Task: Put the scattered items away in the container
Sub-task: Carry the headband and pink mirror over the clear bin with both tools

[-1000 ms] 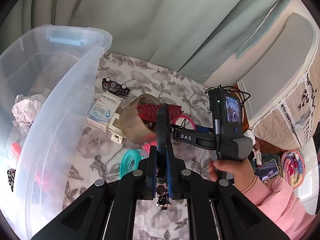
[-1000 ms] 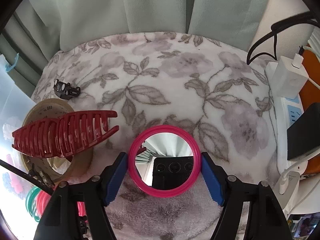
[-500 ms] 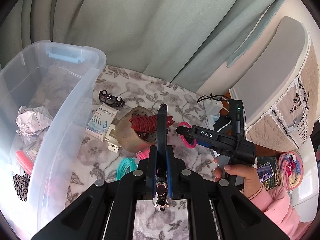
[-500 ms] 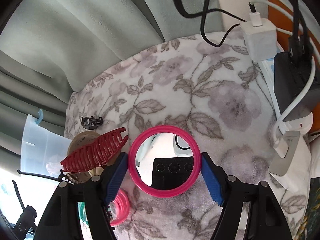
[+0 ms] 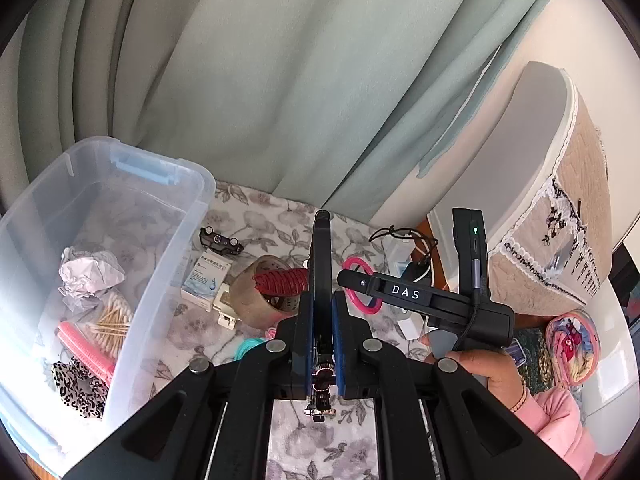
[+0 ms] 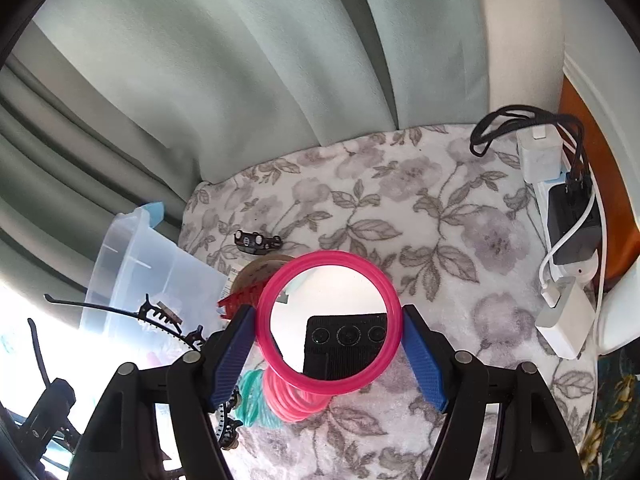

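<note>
**Two loaded grippers, container off to the left**

The left gripper [image 5: 322, 300] is pressed together on a thin black headband [image 5: 322, 248]. Seen from its own camera, the band stands edge-on with its long axis running toward 12 o'clock, along the line the gripper points. The right gripper [image 6: 328, 316] pinches a pink-rimmed round mirror [image 6: 320, 292] across its width, with the pads on the rim at 3 and 9 o'clock and the glass facing back at the camera.

The clear plastic container [image 5: 200, 184] lies at 9 to 10 o'clock from the left gripper, with its near wall just beside it and its open mouth upward. It already holds crumpled paper [image 5: 90, 276] and cotton swabs [image 5: 114, 316].

From the right gripper the container is also at about 9 o'clock, but farther off. The tape roll [image 5: 260, 300] and the red claw clip [image 5: 282, 280] on the floral blanket [image 6: 420, 208] lie between them.

By this reading the left hand is the nearer one. A short swing leftward over the wall should bring the headband above the opening, and the long band may need turning to lie along the container. The mirror has the longer crossing.
</note>
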A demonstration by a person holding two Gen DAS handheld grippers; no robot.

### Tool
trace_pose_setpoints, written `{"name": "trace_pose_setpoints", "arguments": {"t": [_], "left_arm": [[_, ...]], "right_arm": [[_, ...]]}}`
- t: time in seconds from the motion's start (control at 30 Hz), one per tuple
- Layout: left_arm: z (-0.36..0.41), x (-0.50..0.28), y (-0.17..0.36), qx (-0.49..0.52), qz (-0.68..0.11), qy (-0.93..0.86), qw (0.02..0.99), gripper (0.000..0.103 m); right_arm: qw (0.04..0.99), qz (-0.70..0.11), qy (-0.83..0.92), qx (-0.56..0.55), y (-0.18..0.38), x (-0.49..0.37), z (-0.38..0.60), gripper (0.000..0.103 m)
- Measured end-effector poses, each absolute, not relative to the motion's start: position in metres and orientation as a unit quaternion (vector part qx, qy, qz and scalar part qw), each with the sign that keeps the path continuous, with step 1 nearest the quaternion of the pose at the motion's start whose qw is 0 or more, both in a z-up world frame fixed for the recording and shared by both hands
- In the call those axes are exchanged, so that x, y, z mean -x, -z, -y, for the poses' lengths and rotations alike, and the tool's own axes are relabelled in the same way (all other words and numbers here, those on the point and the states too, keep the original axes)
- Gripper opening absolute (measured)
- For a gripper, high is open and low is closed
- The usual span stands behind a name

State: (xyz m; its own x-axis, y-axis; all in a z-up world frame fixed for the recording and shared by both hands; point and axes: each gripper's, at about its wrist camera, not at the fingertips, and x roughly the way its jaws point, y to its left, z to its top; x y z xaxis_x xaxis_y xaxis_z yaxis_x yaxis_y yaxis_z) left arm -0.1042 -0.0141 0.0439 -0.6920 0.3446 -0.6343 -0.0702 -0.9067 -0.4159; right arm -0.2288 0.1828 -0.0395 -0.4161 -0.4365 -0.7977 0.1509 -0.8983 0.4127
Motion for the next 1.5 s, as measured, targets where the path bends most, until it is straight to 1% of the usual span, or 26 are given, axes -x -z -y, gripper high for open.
{"name": "trace_pose_setpoints", "arguments": {"t": [0.43,0.63,0.83,1.17,1.5], "left_arm": [[0.078,0.057,-0.085,0.301,0.211,-0.928,0.063,0.008],[0.115,0.038,-0.093,0.277,0.228,-0.933,0.029,0.008],[0.153,0.021,-0.094,0.262,0.246,-0.933,-0.012,0.008],[0.198,0.01,-0.076,0.271,0.268,-0.922,-0.067,0.008],[0.218,0.017,-0.05,0.299,0.276,-0.91,-0.083,0.008]], "right_arm": [[0.242,0.079,0.841,-0.478,-0.018,0.197,-0.106,0.075],[0.272,0.06,0.838,-0.469,-0.033,0.186,-0.063,0.075],[0.31,0.025,0.834,-0.455,-0.048,0.171,-0.017,0.075],[0.353,-0.014,0.817,-0.456,-0.046,0.15,0.047,0.075],[0.364,-0.047,0.796,-0.482,-0.018,0.143,0.088,0.075]]}}
